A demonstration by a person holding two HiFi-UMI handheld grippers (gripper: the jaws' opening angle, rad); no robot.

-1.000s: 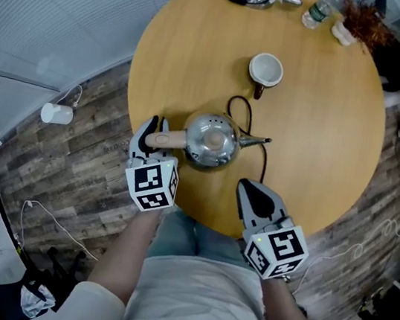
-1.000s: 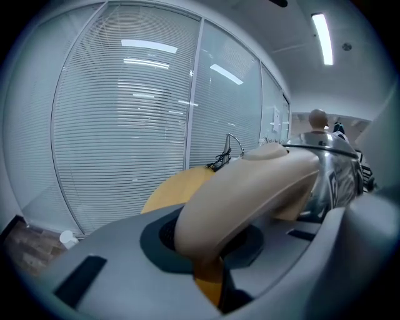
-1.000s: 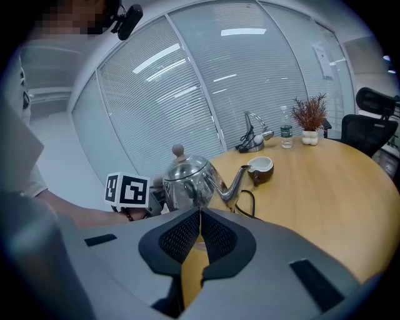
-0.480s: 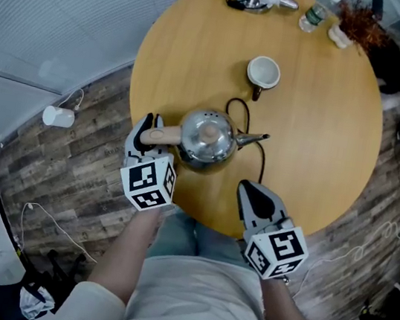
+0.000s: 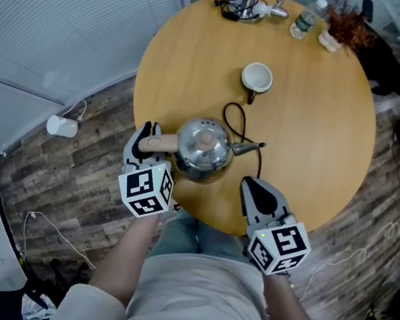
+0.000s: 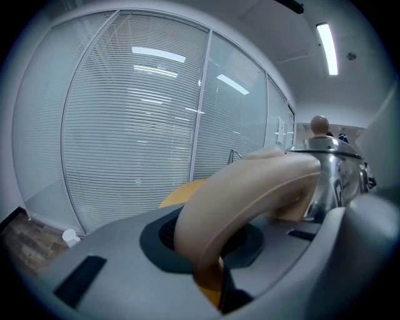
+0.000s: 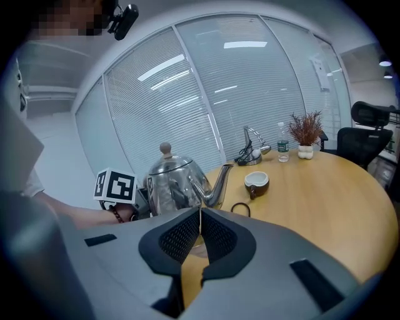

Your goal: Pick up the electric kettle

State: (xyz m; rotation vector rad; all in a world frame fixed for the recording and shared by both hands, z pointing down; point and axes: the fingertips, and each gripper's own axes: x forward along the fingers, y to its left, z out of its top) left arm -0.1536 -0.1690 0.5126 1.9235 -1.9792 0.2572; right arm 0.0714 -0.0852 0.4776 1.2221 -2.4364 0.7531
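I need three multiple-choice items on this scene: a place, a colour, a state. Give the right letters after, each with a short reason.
1. Where is the cup?
A) on the table, beyond the kettle
B) on top of the kettle
C) off the table

2. What colour is the kettle's handle?
A) black
B) beige
C) red

3. How is the right hand-held gripper?
A) shut on the cup
B) wide open
C) shut, empty

1 A: it stands farther along the tabletop.
2 B: the left gripper view shows it.
3 C: its jaws meet on nothing.
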